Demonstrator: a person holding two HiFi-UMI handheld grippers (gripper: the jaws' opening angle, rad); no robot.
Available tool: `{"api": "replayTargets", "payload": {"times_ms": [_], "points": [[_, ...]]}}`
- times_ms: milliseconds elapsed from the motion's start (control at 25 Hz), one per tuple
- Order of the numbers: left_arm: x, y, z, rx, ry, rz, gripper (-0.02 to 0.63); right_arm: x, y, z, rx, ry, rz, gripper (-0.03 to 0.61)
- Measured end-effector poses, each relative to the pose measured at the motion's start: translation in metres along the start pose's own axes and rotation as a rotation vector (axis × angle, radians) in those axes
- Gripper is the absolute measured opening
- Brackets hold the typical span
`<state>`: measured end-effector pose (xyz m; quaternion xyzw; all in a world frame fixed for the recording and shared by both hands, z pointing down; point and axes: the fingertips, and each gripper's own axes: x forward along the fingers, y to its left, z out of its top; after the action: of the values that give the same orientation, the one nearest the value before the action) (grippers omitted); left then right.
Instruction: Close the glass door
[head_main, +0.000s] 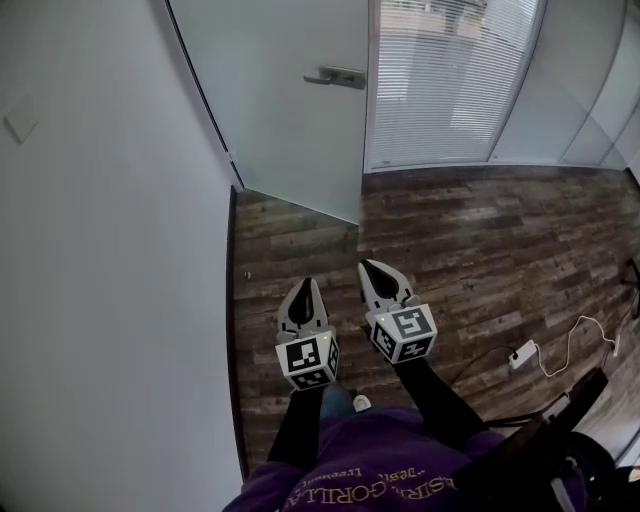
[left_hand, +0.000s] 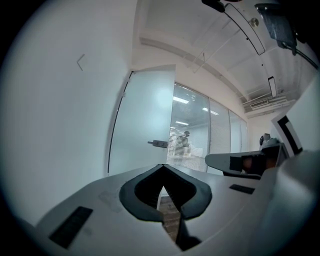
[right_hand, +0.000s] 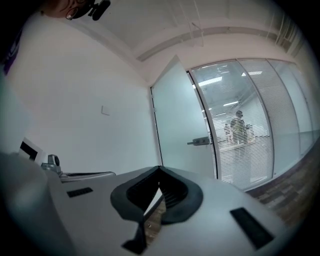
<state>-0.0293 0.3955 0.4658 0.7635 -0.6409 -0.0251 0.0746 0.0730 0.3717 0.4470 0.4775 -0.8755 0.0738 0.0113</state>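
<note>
In the head view, the tall frosted glass door (head_main: 290, 110) is seen ahead. It is hinged beside the plain white wall (head_main: 100, 250) and swung part-way out over the dark wood-plank floor (head_main: 480, 250). Its free edge lies just beside the glass partition with white blinds (head_main: 440, 90). Its long axis is upright, and the grey metal lever handle (head_main: 335, 76) lies level, pointing toward the hinge side. The left gripper (head_main: 306, 288) and right gripper (head_main: 368, 268) are held side by side, well short of the door, both clenched on nothing. The approach is judged to be the step in hand.

In the left gripper view, the jaws are seen pressed together and empty. The door (left_hand: 142, 120) and its handle (left_hand: 160, 144) are framed above them.

In the right gripper view, the jaws are likewise closed with nothing between them. The door (right_hand: 177, 125) is shown angled, its handle edge nearer the camera. For the next move, the gap would have to be crossed and the door pushed near its handle edge until it lies flush with the partition.
</note>
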Motion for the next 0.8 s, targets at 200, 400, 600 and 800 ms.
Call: {"api": "replayTargets", "payload": {"times_ms": [200,400,600,800], "points": [[0.043,0.022,0.007,0.021,-0.004,-0.027,0.000,0.047,-0.010,0.004,0.007,-0.008,-0.016,-0.009],[0.085,0.053,0.024,0.032,-0.010,-0.055,0.000,0.098,-0.010,0.015,0.010,-0.017,-0.037,-0.009],[0.114,0.078,0.029,0.038,-0.002,-0.085,0.000,0.135,-0.011,0.016,0.013,-0.021,-0.069,-0.009],[0.135,0.095,0.026,0.022,0.004,-0.093,0.000,0.159,-0.015,0.013,0.010,-0.009,-0.093,-0.009]]}}
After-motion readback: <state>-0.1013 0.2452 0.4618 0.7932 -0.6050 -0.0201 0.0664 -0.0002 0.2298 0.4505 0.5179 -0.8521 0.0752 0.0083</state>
